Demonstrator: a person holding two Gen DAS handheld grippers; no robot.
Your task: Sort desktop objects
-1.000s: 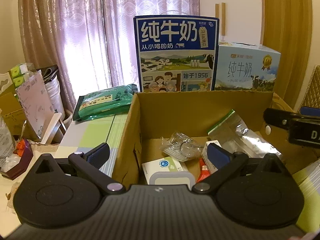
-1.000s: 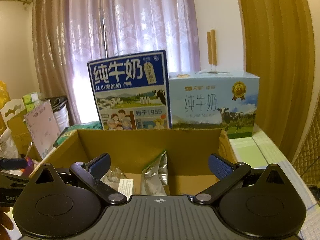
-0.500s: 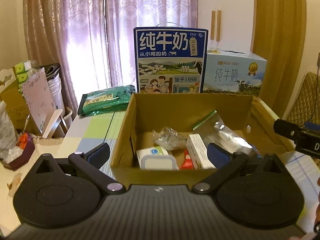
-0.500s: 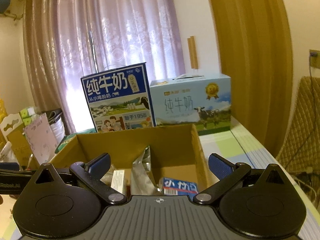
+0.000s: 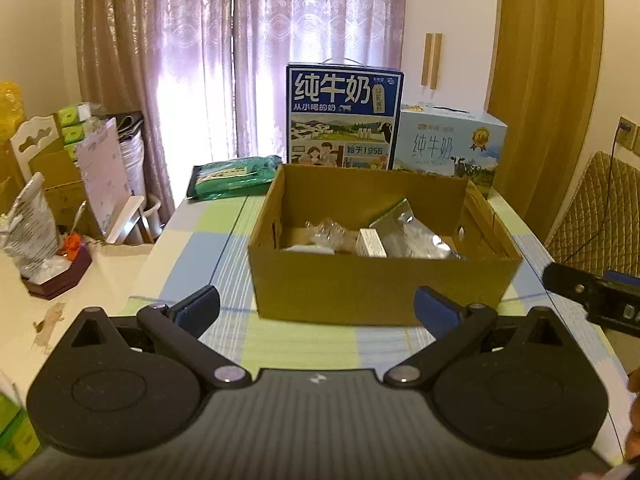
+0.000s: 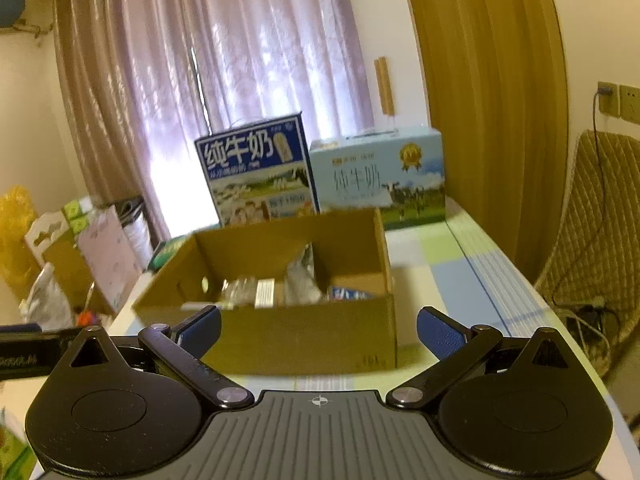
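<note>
Both grippers, left (image 5: 316, 310) and right (image 6: 318, 332), spread wide, empty; dark-blue milk carton (image 5: 344, 120) reads "纯牛奶" ("1956" below), behind cardboard box (image 5: 376, 284).

This is a room in a home, used as living or dining space. Long sheer curtains (image 5: 240, 52) with heavier brown drapes (image 6: 492, 80) cover a bright window, and a table (image 5: 304, 344) wears a checked pastel cloth. Two milk cartons (image 5: 344, 116) stand on it, household clutter and tissue packs (image 5: 74, 128) pile up at the left, and a quilted chair (image 6: 600, 216) sits by a wall socket (image 6: 618, 98).
</note>
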